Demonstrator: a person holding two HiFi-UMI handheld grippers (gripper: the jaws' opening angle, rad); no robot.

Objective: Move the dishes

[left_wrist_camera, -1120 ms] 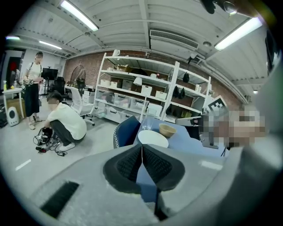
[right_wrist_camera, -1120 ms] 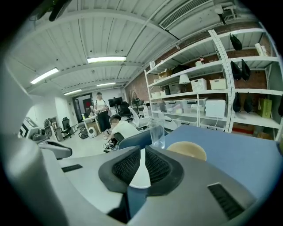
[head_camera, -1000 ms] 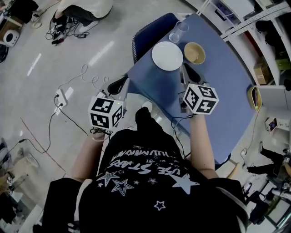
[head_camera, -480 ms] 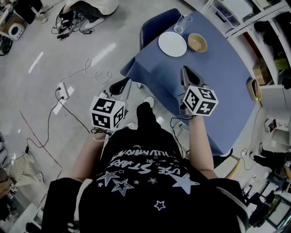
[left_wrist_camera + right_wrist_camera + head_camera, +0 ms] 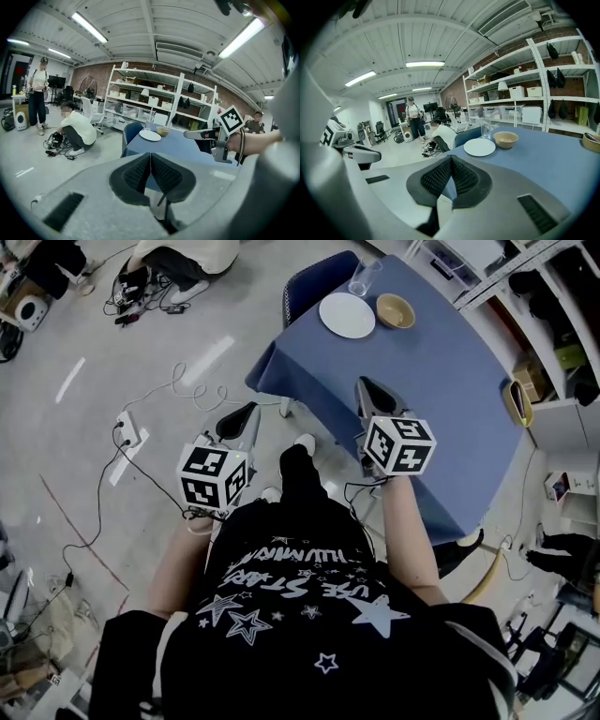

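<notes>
1. Workshop floor, grey and glossy; cables and a power strip lie on it, left of the person.
2. Counter under a blue cloth. Shelves with boxes run behind its far edge.
3. Dishes grouped at the counter's far left corner: white plate, tan bowl just beside it on the right, clear glass upright behind the plate, at the edge. None of them touch.
4. Blue chair stands against that same corner.
5. Left hand-held gripper: off the counter, over the floor beyond the near left corner. Jaws pressed together, nothing between them.
6. Right hand-held gripper: over the cloth near the left edge, pointing toward the dishes, well apart from them. Jaws together as well, empty.
7. Both gripper views show the plate and bowl ahead on the far part of the counter, beyond the closed jaw tips.
8. One person crouches on the floor by a tangle of cables; another stands farther back beside a speaker.
</notes>
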